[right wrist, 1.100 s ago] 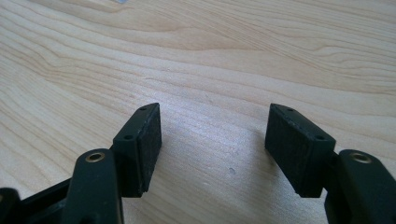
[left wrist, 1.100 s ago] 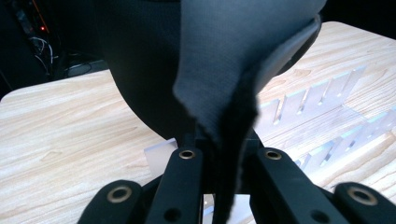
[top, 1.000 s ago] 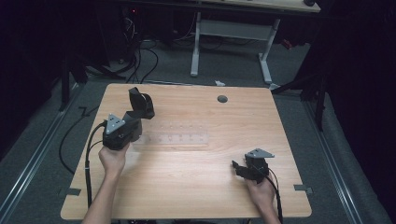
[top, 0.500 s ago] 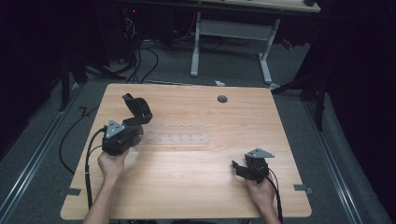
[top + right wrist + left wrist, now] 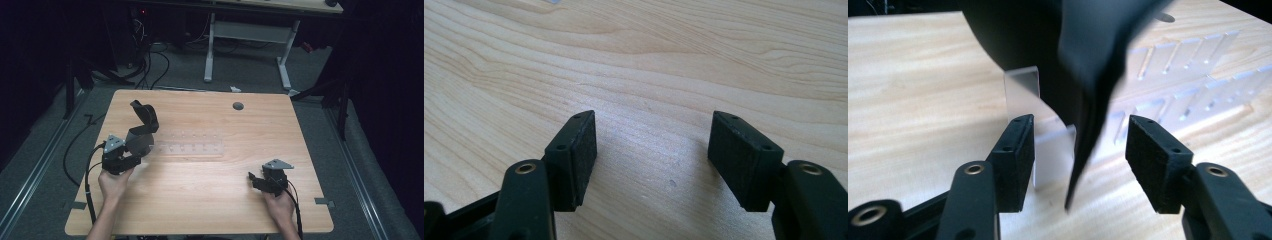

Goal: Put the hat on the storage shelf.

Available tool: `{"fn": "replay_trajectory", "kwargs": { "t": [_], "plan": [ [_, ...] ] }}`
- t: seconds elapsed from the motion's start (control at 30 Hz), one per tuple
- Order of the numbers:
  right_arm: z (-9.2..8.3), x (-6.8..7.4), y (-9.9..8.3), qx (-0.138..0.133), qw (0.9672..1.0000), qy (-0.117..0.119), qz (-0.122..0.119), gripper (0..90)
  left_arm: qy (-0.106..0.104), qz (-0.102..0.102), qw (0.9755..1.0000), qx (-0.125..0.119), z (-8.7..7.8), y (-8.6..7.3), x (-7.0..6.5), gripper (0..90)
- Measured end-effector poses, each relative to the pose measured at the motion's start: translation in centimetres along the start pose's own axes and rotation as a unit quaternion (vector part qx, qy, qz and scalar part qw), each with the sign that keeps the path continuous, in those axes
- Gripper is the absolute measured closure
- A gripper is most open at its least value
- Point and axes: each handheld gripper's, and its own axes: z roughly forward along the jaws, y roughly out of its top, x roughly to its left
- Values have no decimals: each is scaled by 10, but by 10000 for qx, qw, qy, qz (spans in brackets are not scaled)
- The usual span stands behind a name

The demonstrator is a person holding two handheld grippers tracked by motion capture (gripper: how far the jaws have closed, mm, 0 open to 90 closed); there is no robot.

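Note:
A black, curved, floppy item (image 5: pixel 143 123) stands at the table's left, at the end of a clear plastic rack (image 5: pixel 192 146). My left gripper (image 5: pixel 138 148) points at the item's base. In the left gripper view the black item (image 5: pixel 1088 60) hangs blurred between the two pads without touching either, and the clear rack (image 5: pixel 1188 65) lies behind. The jaws have just been opening, and the left gripper (image 5: pixel 1080 145) is open. My right gripper (image 5: pixel 252 178) rests near the front right of the table. In its own view the right gripper (image 5: pixel 654 150) stands open over bare wood.
The wooden table (image 5: pixel 210 205) has a round cable hole (image 5: pixel 238 106) at the back. Cables (image 5: pixel 150 60) and a white desk frame (image 5: pixel 250 35) sit on the floor beyond it. The left gripper's cable (image 5: pixel 87 180) trails off the left edge.
The left gripper has drawn back toward the person and its jaws have spread off the black item, which now sits lower and leans more. The right gripper has not moved.

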Motion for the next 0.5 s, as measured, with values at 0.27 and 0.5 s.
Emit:
{"fn": "replay_trajectory", "kwargs": {
  "t": [0.27,0.5],
  "plan": [
    [0,0,0,-1,10000,1,-3,365,83,-59,9999,114,-20,-14,6,423],
    [0,0,0,1,10000,-1,1,366,69,-177,9995,239,-29,-32,8,420]
  ]
}}
